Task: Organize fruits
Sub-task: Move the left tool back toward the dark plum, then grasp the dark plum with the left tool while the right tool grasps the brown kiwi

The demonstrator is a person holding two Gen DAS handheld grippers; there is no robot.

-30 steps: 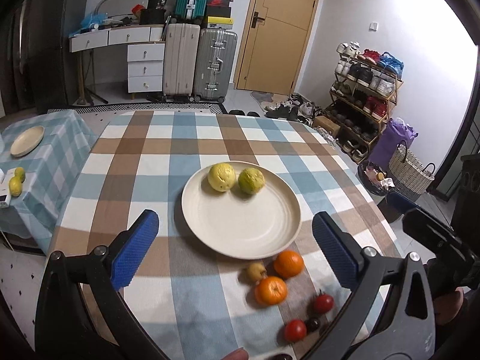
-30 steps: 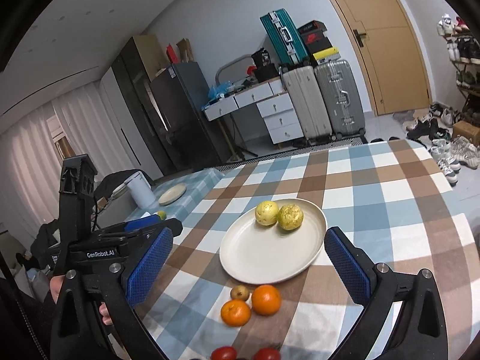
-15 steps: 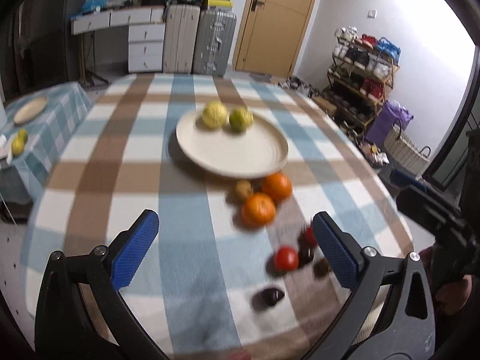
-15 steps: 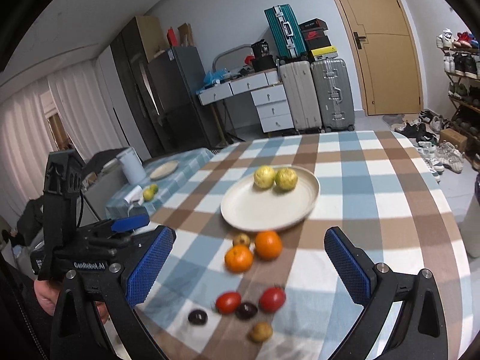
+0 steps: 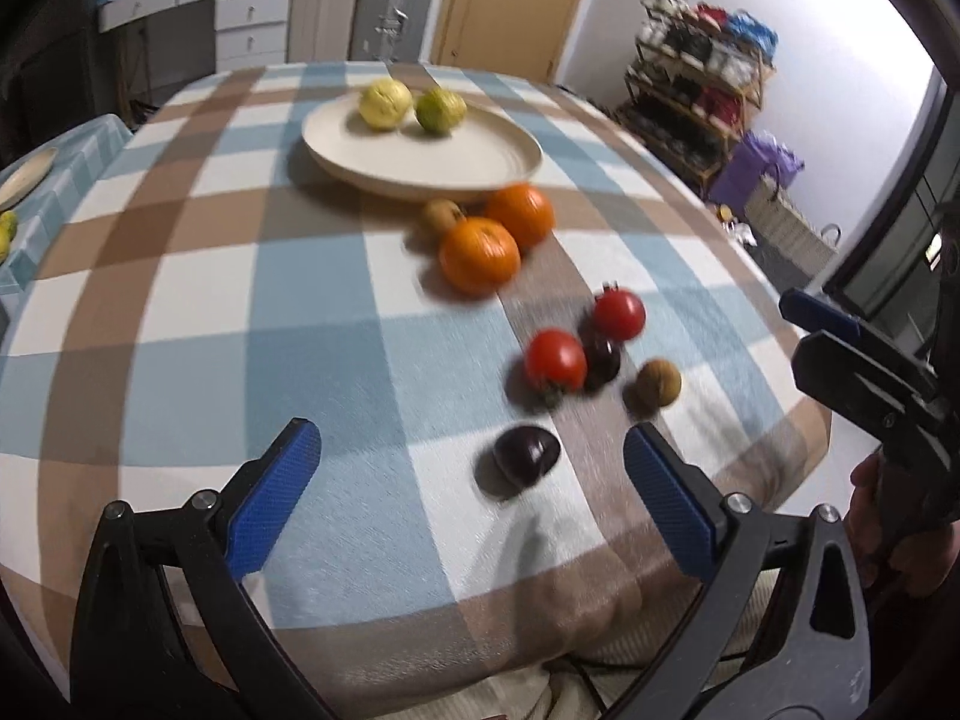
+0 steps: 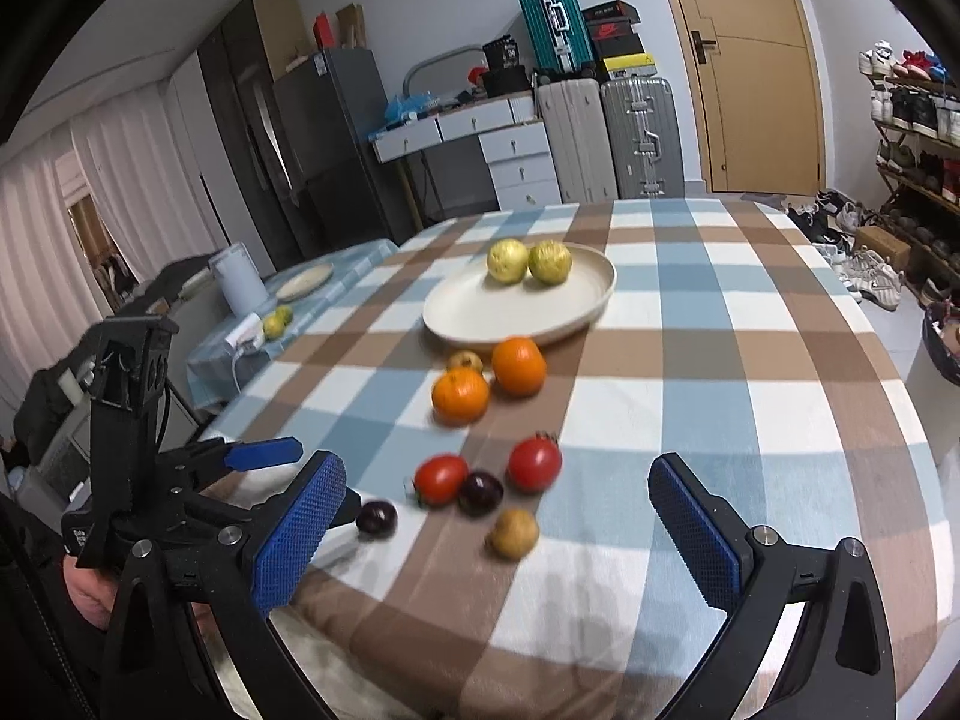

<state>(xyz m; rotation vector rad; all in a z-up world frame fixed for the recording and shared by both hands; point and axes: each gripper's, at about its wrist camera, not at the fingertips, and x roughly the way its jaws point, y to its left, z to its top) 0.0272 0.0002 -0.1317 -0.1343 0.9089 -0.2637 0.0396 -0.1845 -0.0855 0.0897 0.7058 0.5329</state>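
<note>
A cream plate [image 5: 420,150] [image 6: 516,306] on the checked table holds a yellow fruit [image 5: 385,103] and a green fruit [image 5: 441,110]. In front of it lie two oranges [image 5: 480,255] [image 6: 519,365], a small brown fruit [image 5: 441,218], two tomatoes [image 5: 555,360] [image 6: 534,463], two dark plums [image 5: 527,455] [image 6: 377,518] and a brown kiwi-like fruit [image 5: 658,383] [image 6: 513,533]. My left gripper [image 5: 471,477] is open and empty, just before the near plum. My right gripper [image 6: 498,531] is open and empty, over the near table edge by the kiwi-like fruit.
A low side table [image 6: 312,288] to the left carries a small plate, two fruits and a white kettle. Suitcases [image 6: 606,138], drawers and a door stand behind. A shoe rack [image 5: 696,78] and a basket [image 5: 786,222] stand to the right.
Both grippers have pulled back and dropped toward the near table edge. The tomatoes, plums and brown fruit have come into view. No fruit has moved.
</note>
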